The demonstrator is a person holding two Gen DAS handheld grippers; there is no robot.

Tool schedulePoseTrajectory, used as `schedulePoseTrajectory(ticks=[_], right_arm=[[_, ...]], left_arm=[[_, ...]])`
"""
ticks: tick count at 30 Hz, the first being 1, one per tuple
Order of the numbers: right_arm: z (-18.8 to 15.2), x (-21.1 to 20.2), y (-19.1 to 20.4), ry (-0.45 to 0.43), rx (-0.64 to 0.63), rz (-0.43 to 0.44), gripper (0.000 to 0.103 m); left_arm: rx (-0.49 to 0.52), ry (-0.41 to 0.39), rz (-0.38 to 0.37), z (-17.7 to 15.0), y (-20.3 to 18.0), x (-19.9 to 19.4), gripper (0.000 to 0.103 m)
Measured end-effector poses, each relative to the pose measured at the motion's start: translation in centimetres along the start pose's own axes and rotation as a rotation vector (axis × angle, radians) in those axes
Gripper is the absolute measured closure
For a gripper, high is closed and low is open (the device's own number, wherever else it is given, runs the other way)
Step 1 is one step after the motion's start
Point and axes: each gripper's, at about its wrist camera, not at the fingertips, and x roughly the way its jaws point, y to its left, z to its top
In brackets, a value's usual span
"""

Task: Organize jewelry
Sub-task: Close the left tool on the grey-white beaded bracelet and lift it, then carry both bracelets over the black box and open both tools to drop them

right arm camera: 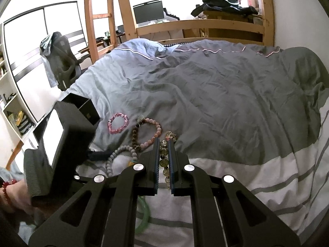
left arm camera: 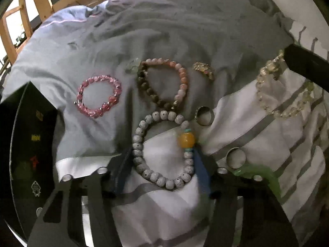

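Jewelry lies on a bed cover. In the left wrist view a white bead bracelet with an amber bead (left arm camera: 164, 148) lies between my open left gripper's (left arm camera: 164, 164) fingers. Beyond it lie a pink crystal bracelet (left arm camera: 98, 95), a pink-and-brown bead bracelet (left arm camera: 164, 84), a gold ring (left arm camera: 203, 71), two silver rings (left arm camera: 203, 115) (left arm camera: 236, 157) and a green bangle (left arm camera: 261, 175). My right gripper (right arm camera: 164, 154) is shut on a clear yellowish bead bracelet (right arm camera: 163, 162), which also shows at the right of the left wrist view (left arm camera: 283, 90), hanging from the gripper.
An open black box (right arm camera: 82, 108) stands at the left edge of the bed, also in the left wrist view (left arm camera: 30, 144). The grey duvet (right arm camera: 205, 94) stretches behind. A wooden bed frame (right arm camera: 197, 23), ladder and desk chair (right arm camera: 61, 61) lie beyond.
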Motion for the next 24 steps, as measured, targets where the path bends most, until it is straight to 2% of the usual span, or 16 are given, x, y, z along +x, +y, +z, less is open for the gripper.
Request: schedulePoseTrajectory(ticks=[1,2,3,5,13,24], right_arm=[[0.0,0.0,0.0,-0.001,0.000,0.001,0.094],[0.0,-0.1,0.0,-0.003,-0.001,0.003,0.094],[0.0,-0.1,0.0,-0.005,0.000,0.003,0.094],[0.0,-0.2,0.0,-0.008,0.001,0.003,0.094],[0.2,-1.1,0.0,-0.042,0.006,0.014,0.094],[0.2,-1.2,0.2,-0.049,-0.004,0.024,0.094]], left_arm=[[-0.016,0.002,-0.013,0.3,0.4,-0.3,0.075],[-0.031,0.003,-0.027,0.6,0.7,-0.7,0.082],[-0.050,0.001,-0.047,0.8,1.1,-1.1,0.094],[-0.076,-0.010,-0.068,1.2,1.8,-2.1,0.094],[-0.052,-0.093,-0.070,1.0,1.5,-6.6,0.095],[-0.108,-0.174,-0.069,1.0,4.2,-10.3,0.095]])
